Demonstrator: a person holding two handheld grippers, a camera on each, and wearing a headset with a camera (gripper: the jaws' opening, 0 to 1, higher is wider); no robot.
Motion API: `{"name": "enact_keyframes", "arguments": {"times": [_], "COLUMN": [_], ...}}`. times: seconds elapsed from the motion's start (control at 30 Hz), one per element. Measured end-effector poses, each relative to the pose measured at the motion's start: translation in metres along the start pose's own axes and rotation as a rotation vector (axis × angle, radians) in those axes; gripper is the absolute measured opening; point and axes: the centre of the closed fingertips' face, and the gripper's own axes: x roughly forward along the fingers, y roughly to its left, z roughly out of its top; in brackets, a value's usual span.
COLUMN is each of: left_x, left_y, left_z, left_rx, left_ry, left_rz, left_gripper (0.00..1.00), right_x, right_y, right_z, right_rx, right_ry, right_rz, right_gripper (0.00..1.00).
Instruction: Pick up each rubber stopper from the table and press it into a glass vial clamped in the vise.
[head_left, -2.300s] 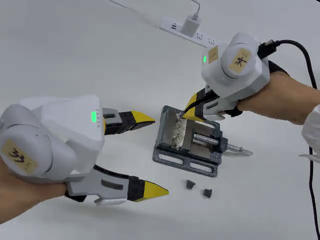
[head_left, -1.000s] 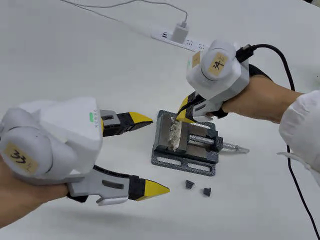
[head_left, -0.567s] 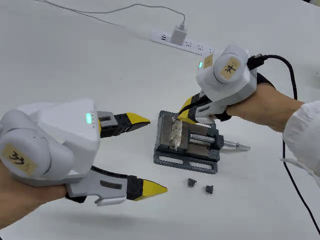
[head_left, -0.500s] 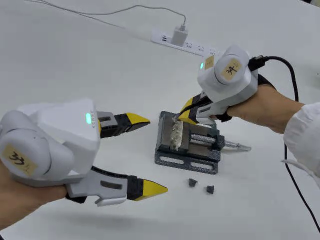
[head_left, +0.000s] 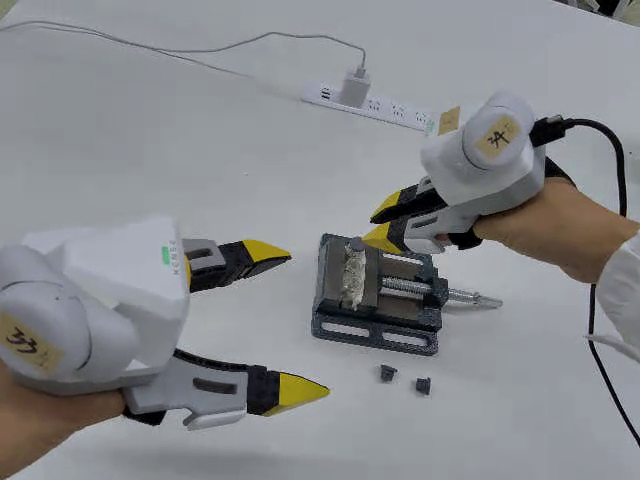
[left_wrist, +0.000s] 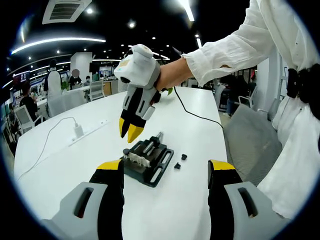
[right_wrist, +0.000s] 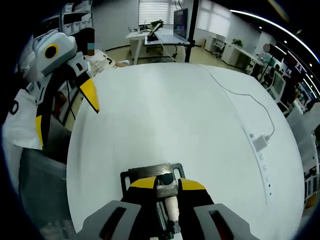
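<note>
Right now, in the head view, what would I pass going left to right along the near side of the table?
the left gripper → rubber stopper → second rubber stopper → black cable

A white power strip (head_left: 375, 103) is seen lying at the far side of the white counter (head_left: 130, 160), with a white charger (head_left: 354, 85) plugged into it and a thin grey cable (head_left: 130, 45) led away from the charger in a loose curve across the counter to the left. In the left gripper view an open office is shown beyond the counter, lit by long ceiling lights (left_wrist: 55, 42), with white chairs (left_wrist: 22, 120) and people (left_wrist: 75, 77) standing far back. In the right gripper view desks are seen behind the counter, one with a monitor (right_wrist: 180, 22) set on it.
</note>
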Motion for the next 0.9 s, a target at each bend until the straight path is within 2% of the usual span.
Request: {"name": "enact_keyframes", "arguments": {"times": [0.3,0.63,0.83,0.9], "left_x": [0.001,0.0,0.0,0.0], "left_y": [-0.003,-0.003,-0.004,-0.005], "left_z": [0.004,0.005,0.006,0.006], "left_rx": [0.017,0.034,0.048,0.049], "left_ry": [0.005,0.017,0.027,0.03], "left_rz": [-0.001,-0.004,-0.012,-0.014], "left_gripper": [0.68,0.72,0.77,0.79], "right_x": [-0.029,-0.057,-0.076,-0.079], "right_y": [0.002,0.017,0.032,0.036], "right_z": [-0.01,-0.027,-0.03,-0.03], "right_rx": [0.038,0.091,0.11,0.118], "right_ry": [-0.063,-0.158,-0.213,-0.233], "right_rz": [-0.039,-0.083,-0.102,-0.099], "right_gripper": [0.21,0.33,0.4,0.46]}}
